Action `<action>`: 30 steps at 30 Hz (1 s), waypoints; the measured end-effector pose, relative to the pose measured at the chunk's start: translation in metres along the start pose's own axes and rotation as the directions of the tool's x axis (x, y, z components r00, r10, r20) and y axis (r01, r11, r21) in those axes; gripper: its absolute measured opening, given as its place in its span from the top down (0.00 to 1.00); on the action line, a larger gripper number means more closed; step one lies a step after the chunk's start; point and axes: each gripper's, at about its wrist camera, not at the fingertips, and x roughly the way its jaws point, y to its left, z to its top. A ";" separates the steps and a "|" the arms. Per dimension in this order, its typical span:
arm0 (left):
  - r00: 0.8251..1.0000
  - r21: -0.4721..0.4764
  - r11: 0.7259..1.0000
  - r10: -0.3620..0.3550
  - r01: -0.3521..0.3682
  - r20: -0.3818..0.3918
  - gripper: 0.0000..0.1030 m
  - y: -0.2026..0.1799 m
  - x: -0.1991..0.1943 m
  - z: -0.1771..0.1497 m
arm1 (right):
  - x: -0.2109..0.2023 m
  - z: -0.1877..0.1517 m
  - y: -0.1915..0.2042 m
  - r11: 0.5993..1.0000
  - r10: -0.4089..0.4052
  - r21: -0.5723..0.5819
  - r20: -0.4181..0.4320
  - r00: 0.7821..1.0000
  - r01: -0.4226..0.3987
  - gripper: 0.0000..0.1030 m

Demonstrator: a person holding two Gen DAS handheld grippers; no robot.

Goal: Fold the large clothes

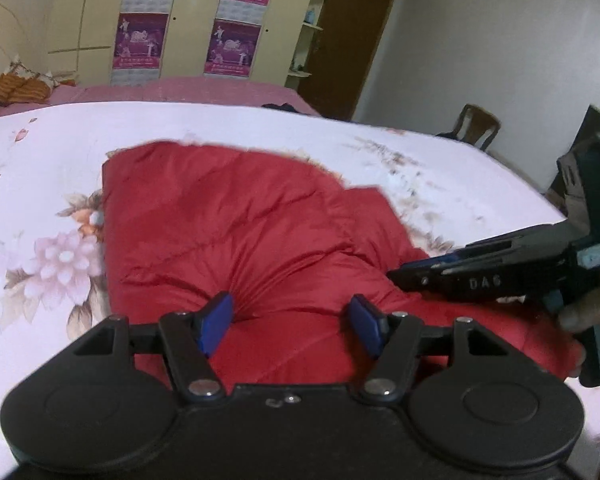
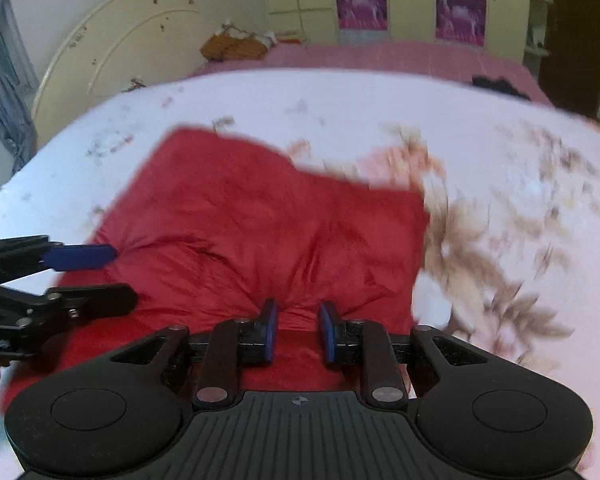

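Note:
A red padded jacket point(image 1: 236, 224) lies folded on the floral bedspread point(image 1: 40, 184); it also shows in the right wrist view point(image 2: 260, 216). My left gripper point(image 1: 290, 322) is open, its blue pads point(image 1: 216, 320) wide apart and pressed into the jacket's near edge. It shows from the side in the right wrist view point(image 2: 112, 276). My right gripper point(image 2: 298, 330) has its blue pads point(image 2: 270, 330) a small gap apart over the near edge, with red fabric bunched between them. In the left wrist view its black fingers point(image 1: 432, 276) come in from the right onto the jacket.
The white floral bedspread point(image 2: 500, 184) covers the bed around the jacket. Behind lie a pink sheet point(image 1: 188, 90), an orange pillow point(image 1: 16, 88), a cream wardrobe with posters point(image 1: 140, 40), a brown door point(image 1: 356, 40) and a wooden chair point(image 1: 476, 126). A cream headboard point(image 2: 120, 52) stands at the far left.

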 end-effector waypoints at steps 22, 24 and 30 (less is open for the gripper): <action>0.991 0.034 0.990 0.137 -0.137 0.012 0.40 -0.064 -0.075 -0.040 | -0.100 -0.069 0.040 0.994 0.067 -0.088 0.074 0.995 -0.060 0.79; 0.990 0.015 0.990 0.143 -0.143 0.012 0.40 -0.063 -0.080 -0.047 | -0.097 -0.074 0.039 0.994 0.060 -0.090 0.063 0.996 -0.054 0.79; 0.986 0.008 0.986 0.167 -0.167 0.021 0.39 -0.060 -0.082 -0.067 | -0.083 -0.090 0.035 0.995 0.050 -0.084 0.033 0.998 -0.047 0.79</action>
